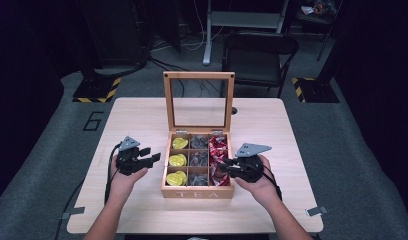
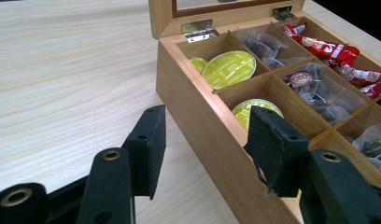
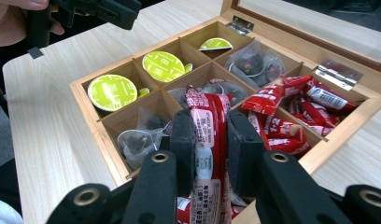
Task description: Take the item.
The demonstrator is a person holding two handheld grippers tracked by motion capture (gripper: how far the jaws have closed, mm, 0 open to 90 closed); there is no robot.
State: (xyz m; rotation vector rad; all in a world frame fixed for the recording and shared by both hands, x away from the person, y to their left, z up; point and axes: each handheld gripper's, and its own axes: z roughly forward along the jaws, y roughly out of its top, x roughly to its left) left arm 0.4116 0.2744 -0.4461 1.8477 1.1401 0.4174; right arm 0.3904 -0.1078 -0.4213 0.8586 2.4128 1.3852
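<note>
Inspection from my remote station: the wooden tea box [image 1: 197, 192] sits at the centre of the high view on the pale table [image 1: 272, 130], its glass lid [image 1: 199, 102] standing upright behind nine compartments. I read the left column as yellow-green capsules [image 1: 177, 160], the middle column as clear mesh tea bags [image 1: 198, 159], and the right column as red sachets [image 1: 218, 150].

My right gripper [image 1: 230, 165] is at the lower right of the box in the high view, over the right column. In the right gripper view its jaws are drawn narrow and clamp a red sachet [image 3: 208, 140] between the pads, the sachet standing upright in the lower centre of the frame, above the near compartments. More red sachets [image 3: 314, 105] lie loose at the right of that frame.

My left gripper [image 1: 151, 156] is left of centre in the high view, just beside the box's left wall. In the left gripper view [image 2: 205, 140] its jaws stand wide apart and hold nothing; one pad is over the table, the other over the box edge, with capsules [image 2: 228, 69] in the upper centre of that frame.
</note>
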